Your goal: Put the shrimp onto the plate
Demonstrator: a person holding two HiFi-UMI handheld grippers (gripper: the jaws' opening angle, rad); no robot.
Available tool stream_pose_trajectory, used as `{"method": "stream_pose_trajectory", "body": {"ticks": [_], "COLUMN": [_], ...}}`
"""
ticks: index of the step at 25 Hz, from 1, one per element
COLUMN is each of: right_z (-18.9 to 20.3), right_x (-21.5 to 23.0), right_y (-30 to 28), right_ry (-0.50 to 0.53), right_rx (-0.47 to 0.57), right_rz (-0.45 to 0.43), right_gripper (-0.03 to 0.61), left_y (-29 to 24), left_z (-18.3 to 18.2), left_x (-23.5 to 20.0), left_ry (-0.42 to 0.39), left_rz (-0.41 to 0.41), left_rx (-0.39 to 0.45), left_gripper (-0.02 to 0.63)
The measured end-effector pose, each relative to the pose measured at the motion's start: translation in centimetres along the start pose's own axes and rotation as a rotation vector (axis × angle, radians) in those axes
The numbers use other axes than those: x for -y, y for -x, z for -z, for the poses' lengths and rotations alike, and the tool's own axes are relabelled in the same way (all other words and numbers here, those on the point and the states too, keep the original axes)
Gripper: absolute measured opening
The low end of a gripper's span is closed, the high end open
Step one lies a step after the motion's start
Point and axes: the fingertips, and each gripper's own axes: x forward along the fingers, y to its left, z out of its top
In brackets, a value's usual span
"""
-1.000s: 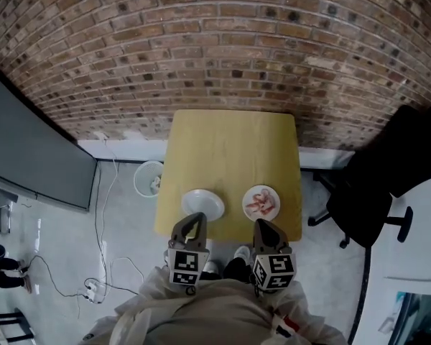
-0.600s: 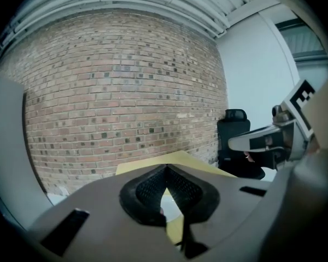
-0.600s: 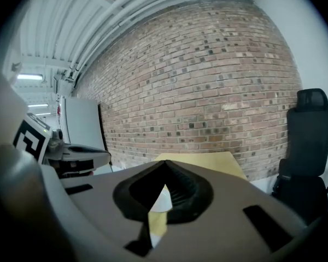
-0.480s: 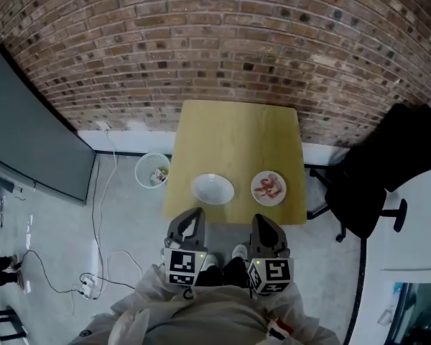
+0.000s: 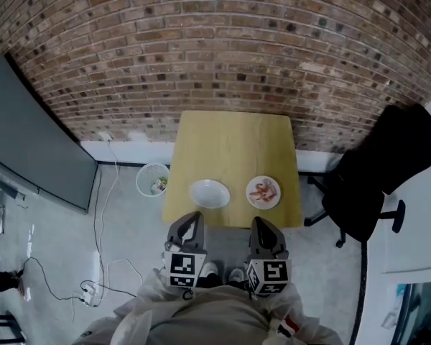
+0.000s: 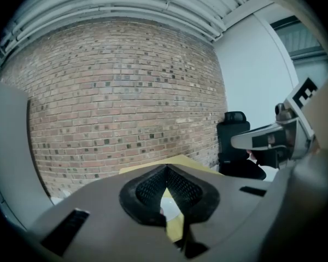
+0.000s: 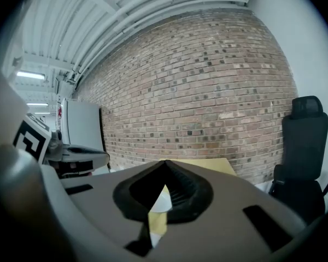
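Note:
On the yellow table (image 5: 233, 149) several pink shrimp (image 5: 263, 190) lie on a white plate (image 5: 250, 198) near the front right. An empty white plate (image 5: 209, 193) sits to its left. Both grippers hang side by side in front of the table's near edge, over the floor. My left gripper (image 5: 191, 221) is shut with nothing in it; in its own view its jaws (image 6: 165, 170) meet at the tips. My right gripper (image 5: 261, 226) is likewise shut and empty (image 7: 164, 164). Neither touches the table or the plates.
A brick wall (image 5: 223, 56) backs the table. A black office chair (image 5: 377, 182) stands to the right, a white wastebasket (image 5: 152, 179) to the left of the table, and a large grey panel (image 5: 29, 153) farther left. Cables (image 5: 100, 282) trail on the floor.
The table and plates have slid away from the gripper tips in the head view; the tips no longer overlap the table's front edge. Both grippers stay shut.

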Motion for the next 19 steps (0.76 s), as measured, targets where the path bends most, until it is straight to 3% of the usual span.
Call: {"method": "stream_pose_trajectory", "body": {"ticks": [10, 19], "right_z": [-0.6, 0.1], "right_x": [2.3, 3.0], "right_y": [0.5, 0.0], "right_ry": [-0.007, -0.016], "right_rx": [0.004, -0.007], "right_rz": [-0.002, 0.001], "right_gripper": [0.023, 0.023], "left_y": [-0.8, -1.6], "left_z": [-1.6, -0.8], "left_x": [2.1, 2.6], "left_ry": [-0.026, -0.024], "left_rz": [0.001, 0.015], "left_rx": [0.019, -0.001], "left_gripper": [0.011, 0.011]}}
